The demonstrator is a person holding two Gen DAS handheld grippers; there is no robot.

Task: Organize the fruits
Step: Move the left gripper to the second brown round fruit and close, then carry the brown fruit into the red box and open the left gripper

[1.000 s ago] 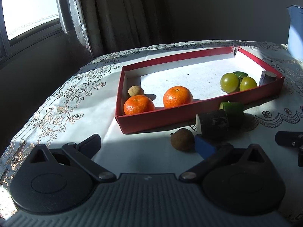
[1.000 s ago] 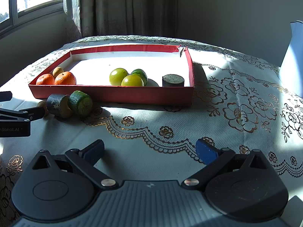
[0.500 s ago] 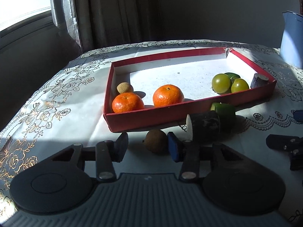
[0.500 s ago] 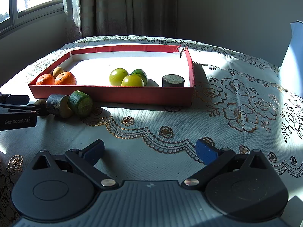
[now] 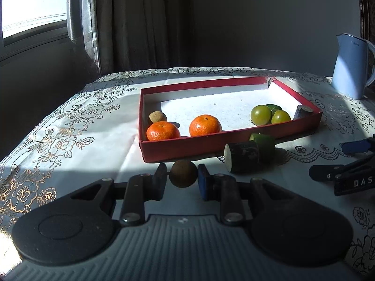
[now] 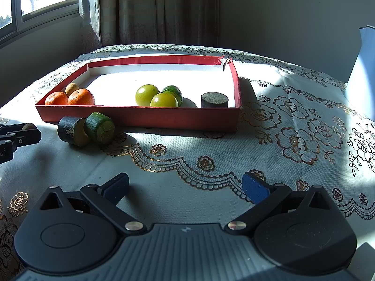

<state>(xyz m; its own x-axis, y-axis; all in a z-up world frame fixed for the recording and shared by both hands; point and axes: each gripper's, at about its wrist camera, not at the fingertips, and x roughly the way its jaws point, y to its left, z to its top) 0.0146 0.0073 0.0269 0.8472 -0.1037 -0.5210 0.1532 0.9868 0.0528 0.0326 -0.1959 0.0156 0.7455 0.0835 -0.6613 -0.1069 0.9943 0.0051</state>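
Note:
My left gripper (image 5: pixel 182 179) is shut on a small brown round fruit (image 5: pixel 183 173) just in front of the red tray (image 5: pixel 187 146). It also shows in the right wrist view (image 6: pixel 16 135), with the brown fruit (image 6: pixel 28 126) between its fingers. The tray holds two oranges (image 5: pixel 163 130), another brown fruit (image 5: pixel 157 117), green round fruits (image 5: pixel 260 114) and a dark cylinder (image 5: pixel 302 111). A dark cylinder piece (image 5: pixel 242 156) and a green one (image 5: pixel 263 143) lie on the cloth beside the tray. My right gripper (image 6: pixel 185 187) is open and empty over the cloth.
A flowered tablecloth (image 6: pixel 293 128) covers the table. A blue kettle (image 5: pixel 350 66) stands at the back right. Curtains and a window are behind the table. The right gripper's fingers (image 5: pixel 339 171) show at the right edge of the left wrist view.
My left gripper moved forward to the brown fruit and closed on it. The right gripper has not moved.

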